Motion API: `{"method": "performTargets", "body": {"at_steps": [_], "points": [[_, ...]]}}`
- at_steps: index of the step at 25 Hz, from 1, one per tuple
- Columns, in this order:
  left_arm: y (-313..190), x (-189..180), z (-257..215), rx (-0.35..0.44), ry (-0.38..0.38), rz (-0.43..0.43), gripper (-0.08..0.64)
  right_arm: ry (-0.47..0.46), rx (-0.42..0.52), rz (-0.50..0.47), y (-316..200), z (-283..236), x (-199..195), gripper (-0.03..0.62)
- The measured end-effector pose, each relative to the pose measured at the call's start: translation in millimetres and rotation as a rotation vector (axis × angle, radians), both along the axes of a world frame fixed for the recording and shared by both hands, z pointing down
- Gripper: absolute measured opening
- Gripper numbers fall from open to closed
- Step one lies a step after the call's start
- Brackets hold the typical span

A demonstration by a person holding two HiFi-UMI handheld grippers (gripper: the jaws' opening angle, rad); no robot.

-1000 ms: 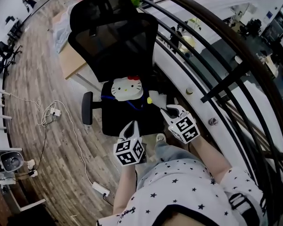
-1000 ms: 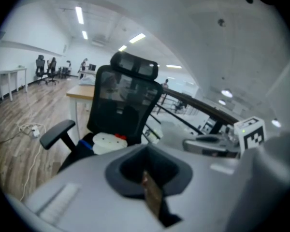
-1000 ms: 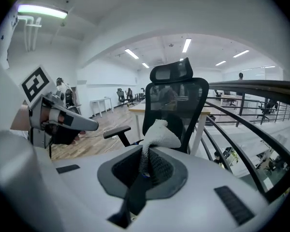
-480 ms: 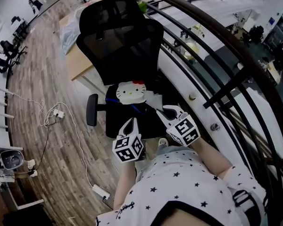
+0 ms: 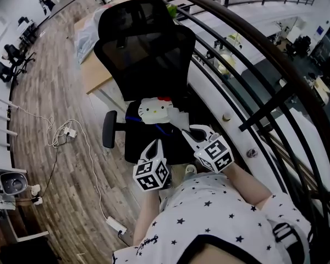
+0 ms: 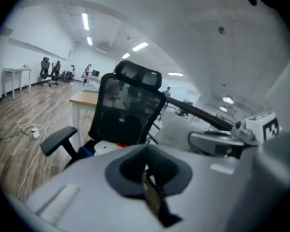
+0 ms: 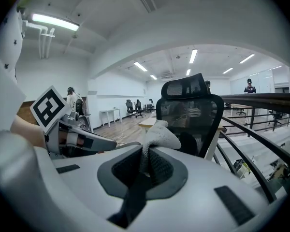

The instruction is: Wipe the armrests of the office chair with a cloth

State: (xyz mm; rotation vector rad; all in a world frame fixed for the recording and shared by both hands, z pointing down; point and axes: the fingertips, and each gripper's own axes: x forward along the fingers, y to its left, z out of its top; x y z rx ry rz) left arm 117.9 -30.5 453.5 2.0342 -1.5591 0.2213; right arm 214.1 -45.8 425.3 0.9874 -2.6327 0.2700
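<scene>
1. Found the right gripper point(image 7: 147, 164) clamped on the cloth point(image 7: 159, 133); noted the white cloth pinched between the jaws and bunching up above them at frame centre in the right gripper view.
2. Found the left gripper point(image 6: 146, 170) closed, jaws together, with nothing seen between them in the left gripper view.
3. Located both grippers at lower centre of the head view, left gripper point(image 5: 154, 146) beside right gripper point(image 5: 194, 131), both just over the front edge of the seat of the office chair point(image 5: 146, 48).
4. Recorded the chair's black mesh back at upper centre of the head view, facing the person.
5. Noted one armrest point(image 5: 109, 129) left of the seat in the head view, well apart from the cloth and touched by neither gripper; seen also at left in the left gripper view point(image 6: 58, 140).
6. Could not make out the other armrest in any view.
7. Noted a white cat-face cushion point(image 5: 154, 109) on the seat, above the grippers in the frame.
8. Noted a dark railing point(image 5: 253, 65) along the right and a cable point(image 5: 66, 133) on the wooden floor at left.
</scene>
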Motion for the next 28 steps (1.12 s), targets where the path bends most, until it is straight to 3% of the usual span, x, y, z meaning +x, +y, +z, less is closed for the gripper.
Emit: {"method": "performTargets", "body": {"at_steps": [28], "points": [[-4,-4,2,-0.009,-0.006,-0.002,0.005,-0.032,-0.002,-0.033,-2,1,-9,0.026]]}}
